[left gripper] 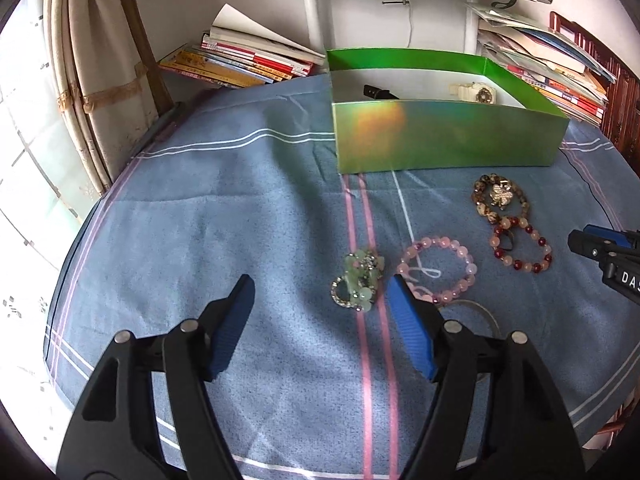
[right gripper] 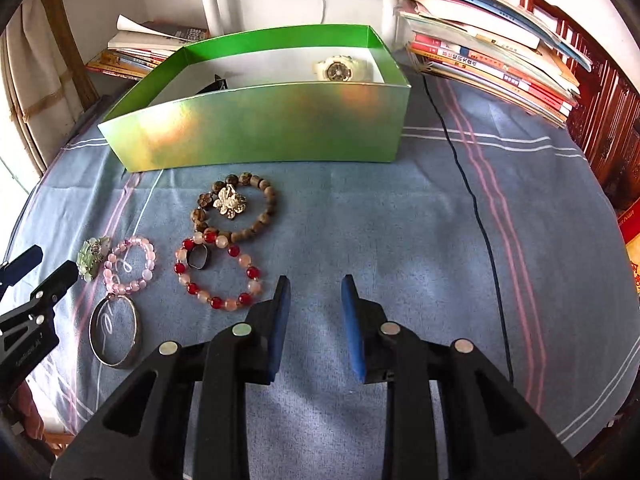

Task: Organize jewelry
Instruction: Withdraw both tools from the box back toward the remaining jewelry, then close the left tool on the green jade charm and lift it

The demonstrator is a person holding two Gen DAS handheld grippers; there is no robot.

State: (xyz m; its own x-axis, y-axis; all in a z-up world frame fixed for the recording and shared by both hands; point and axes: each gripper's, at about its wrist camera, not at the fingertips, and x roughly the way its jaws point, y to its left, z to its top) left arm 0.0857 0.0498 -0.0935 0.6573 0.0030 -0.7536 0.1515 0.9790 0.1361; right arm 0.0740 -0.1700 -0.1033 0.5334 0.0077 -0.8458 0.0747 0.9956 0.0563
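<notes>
Left gripper spread wide, empty, just short of green bead bracelet; right gripper narrowly parted, empty.

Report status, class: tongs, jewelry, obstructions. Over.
Left tongs open, right tongs open, both empty. Five bracelets on cloth, watch in green box. Nothing blocking.

On the blue striped cloth, the left gripper stands with its jaws wide apart and empty just short of the green bead cluster, the pink bead bracelet beside it, the green box beyond.
</notes>
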